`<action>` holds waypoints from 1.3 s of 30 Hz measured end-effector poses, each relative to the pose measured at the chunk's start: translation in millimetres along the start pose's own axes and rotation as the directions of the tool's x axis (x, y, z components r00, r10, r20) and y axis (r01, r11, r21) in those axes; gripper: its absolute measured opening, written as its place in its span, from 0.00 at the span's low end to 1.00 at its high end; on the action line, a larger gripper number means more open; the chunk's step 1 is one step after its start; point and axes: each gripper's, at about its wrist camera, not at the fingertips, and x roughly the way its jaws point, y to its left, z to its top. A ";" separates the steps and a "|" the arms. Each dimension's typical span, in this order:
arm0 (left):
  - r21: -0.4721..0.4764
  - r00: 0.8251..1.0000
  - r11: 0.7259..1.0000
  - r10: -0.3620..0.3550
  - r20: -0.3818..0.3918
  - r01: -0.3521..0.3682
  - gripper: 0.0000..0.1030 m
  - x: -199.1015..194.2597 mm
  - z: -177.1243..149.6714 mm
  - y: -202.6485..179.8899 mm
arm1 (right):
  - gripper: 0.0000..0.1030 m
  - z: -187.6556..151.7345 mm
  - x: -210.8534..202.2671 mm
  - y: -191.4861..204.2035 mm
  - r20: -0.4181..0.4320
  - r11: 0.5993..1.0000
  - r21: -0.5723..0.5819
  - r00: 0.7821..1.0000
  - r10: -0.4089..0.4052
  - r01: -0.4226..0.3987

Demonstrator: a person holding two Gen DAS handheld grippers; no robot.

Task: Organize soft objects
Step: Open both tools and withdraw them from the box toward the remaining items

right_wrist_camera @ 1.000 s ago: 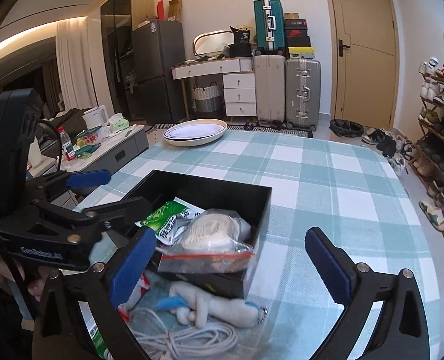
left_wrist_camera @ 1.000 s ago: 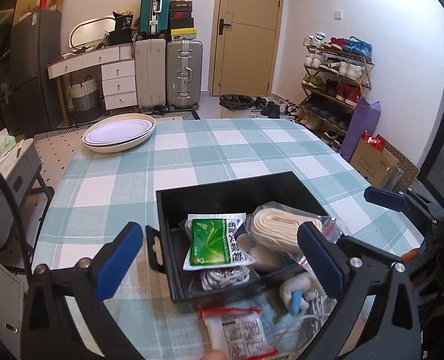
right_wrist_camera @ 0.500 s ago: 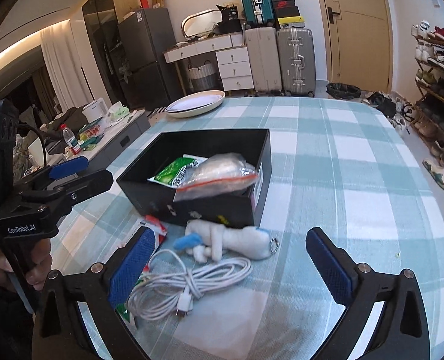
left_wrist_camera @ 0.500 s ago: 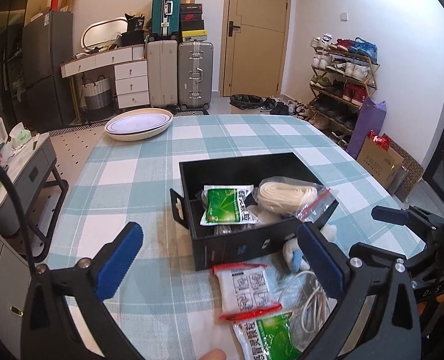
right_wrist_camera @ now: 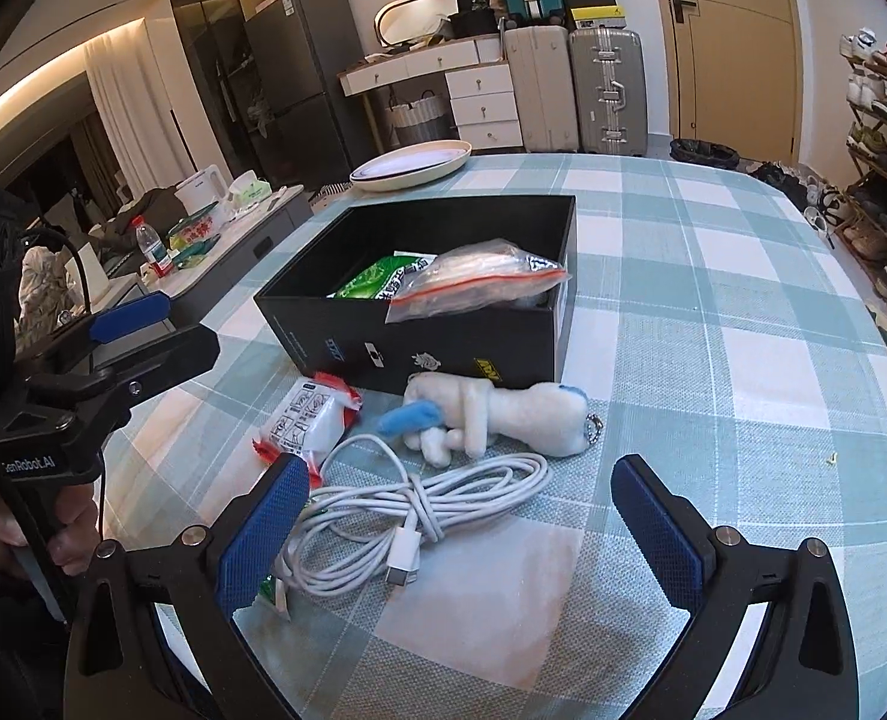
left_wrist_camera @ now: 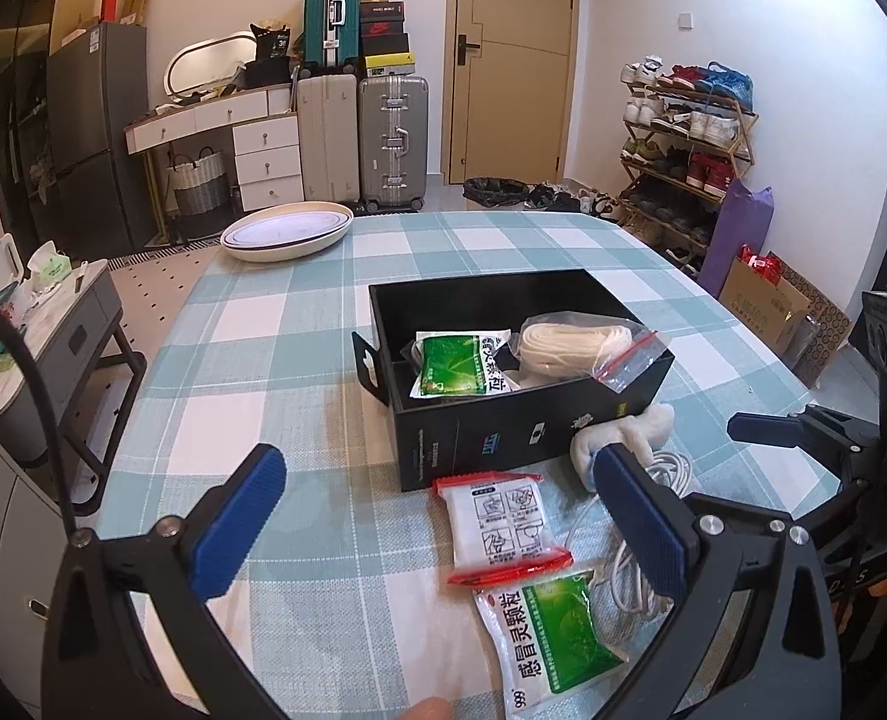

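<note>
Box (left_wrist_camera: 503, 420) sits mid-frame on the table (left_wrist_camera: 275, 372), a packet (left_wrist_camera: 458, 363) and a bag (left_wrist_camera: 569, 342) inside it. Below the box lie two sachets (left_wrist_camera: 506, 525), plush toy (right_wrist_camera: 503, 414) and cable (right_wrist_camera: 419, 504); dish (left_wrist_camera: 287, 233) upper left.

From my left wrist feed, the right finger pad (left_wrist_camera: 641, 531) covered part of the white cable (left_wrist_camera: 629, 564) and the plush toy (left_wrist_camera: 623, 429). The green sachet (left_wrist_camera: 548, 630) ran near the bottom edge, and I could not read its small print. In the black box (right_wrist_camera: 443, 330), the zip bag (right_wrist_camera: 473, 285) hid most of the green packet (right_wrist_camera: 377, 282). In the right wrist feed, my own pad (right_wrist_camera: 260, 540) hid another sachet's corner.
</note>
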 end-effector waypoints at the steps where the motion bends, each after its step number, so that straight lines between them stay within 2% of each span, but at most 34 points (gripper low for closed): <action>1: -0.003 1.000 1.000 0.000 -0.001 0.000 1.00 -0.1 -1.5 0.7 | 0.99 -0.5 0.3 0.4 -0.001 1.000 0.001 1.000 -0.001 0.001; 13: -0.022 0.999 1.000 0.008 -0.042 -0.009 1.00 10.1 -15.2 5.5 | 0.99 -0.8 18.0 10.5 -0.064 1.000 -0.007 0.998 0.004 -0.004; 28: -0.027 0.999 0.999 0.015 -0.049 -0.016 1.00 15.6 -17.8 8.9 | 0.99 2.5 32.3 10.7 -0.110 0.998 0.062 0.994 0.018 -0.011; 39: -0.045 0.999 0.999 0.011 -0.049 -0.013 1.00 16.9 -18.4 14.6 | 0.99 -4.2 31.1 17.4 -0.134 1.000 0.019 0.991 0.018 -0.015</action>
